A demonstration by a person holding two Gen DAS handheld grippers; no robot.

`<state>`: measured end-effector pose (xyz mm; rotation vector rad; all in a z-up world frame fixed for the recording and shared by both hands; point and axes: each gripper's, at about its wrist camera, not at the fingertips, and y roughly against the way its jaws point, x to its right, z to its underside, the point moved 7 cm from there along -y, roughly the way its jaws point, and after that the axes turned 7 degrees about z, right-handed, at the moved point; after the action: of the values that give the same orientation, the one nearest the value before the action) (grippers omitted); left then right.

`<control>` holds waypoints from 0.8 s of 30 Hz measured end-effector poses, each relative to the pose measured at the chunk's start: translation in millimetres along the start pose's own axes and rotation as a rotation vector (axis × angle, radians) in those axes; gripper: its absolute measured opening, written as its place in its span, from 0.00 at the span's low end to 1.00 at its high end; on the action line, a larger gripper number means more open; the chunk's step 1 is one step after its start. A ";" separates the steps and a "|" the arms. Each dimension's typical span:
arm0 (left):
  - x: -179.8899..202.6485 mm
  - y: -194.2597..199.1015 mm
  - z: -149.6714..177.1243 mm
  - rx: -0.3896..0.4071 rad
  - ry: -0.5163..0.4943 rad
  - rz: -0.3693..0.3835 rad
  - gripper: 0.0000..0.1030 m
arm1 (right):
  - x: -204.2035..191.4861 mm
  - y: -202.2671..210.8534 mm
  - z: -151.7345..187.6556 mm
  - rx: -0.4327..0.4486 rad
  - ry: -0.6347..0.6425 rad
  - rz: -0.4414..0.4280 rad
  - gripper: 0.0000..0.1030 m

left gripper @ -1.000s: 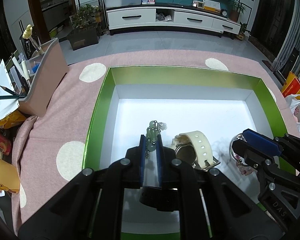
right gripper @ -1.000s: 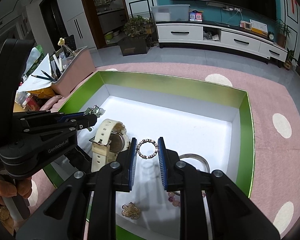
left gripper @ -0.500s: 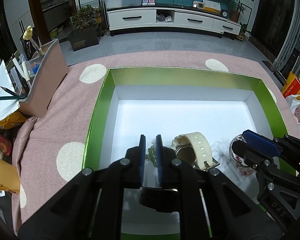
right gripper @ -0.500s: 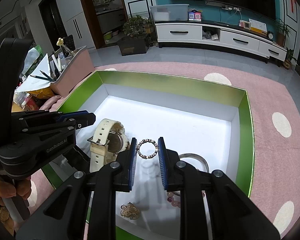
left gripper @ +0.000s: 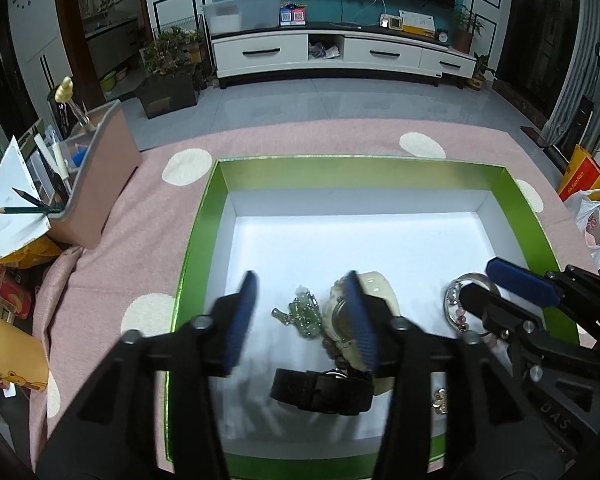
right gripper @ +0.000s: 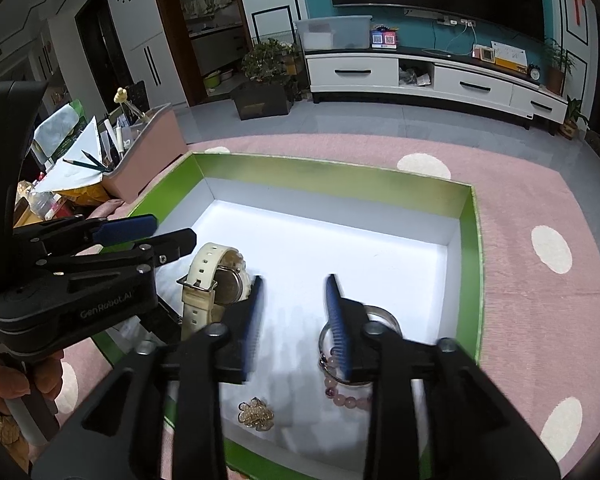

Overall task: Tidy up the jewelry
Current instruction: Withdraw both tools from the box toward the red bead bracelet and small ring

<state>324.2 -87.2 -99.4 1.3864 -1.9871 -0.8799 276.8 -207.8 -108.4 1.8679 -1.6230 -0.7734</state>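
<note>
Both tools opening over the green tray [left gripper: 198, 240], nothing gripped.
Left tool [left gripper: 302, 312] straddles the jade pendant [left gripper: 302, 314], just left of the cream watch [right gripper: 212, 280]; right tool [right gripper: 294, 320] empty beyond it.

The left gripper [right gripper: 152, 232] is showing "GenRobot.AI" in grey letters on its black body in the right wrist view. In the left wrist view the right gripper [left gripper: 496, 284] is bearing raised letters that seem to be reading "DAS", partly cut off
</note>
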 end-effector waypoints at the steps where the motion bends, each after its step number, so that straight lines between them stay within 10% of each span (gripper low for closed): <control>1: 1.6 3.7 -0.4 0.011 -0.005 -0.001 0.60 | 1.0 3.1 -0.2 0.007 0.001 0.003 0.37; 24: 25.7 57.8 16.5 0.081 -0.022 0.006 0.98 | 27.6 66.9 17.2 0.086 -0.054 0.056 0.78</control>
<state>270.1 -93.8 -63.3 1.4206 -2.0625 -0.8233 221.8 -244.2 -73.9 1.8670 -1.7602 -0.7464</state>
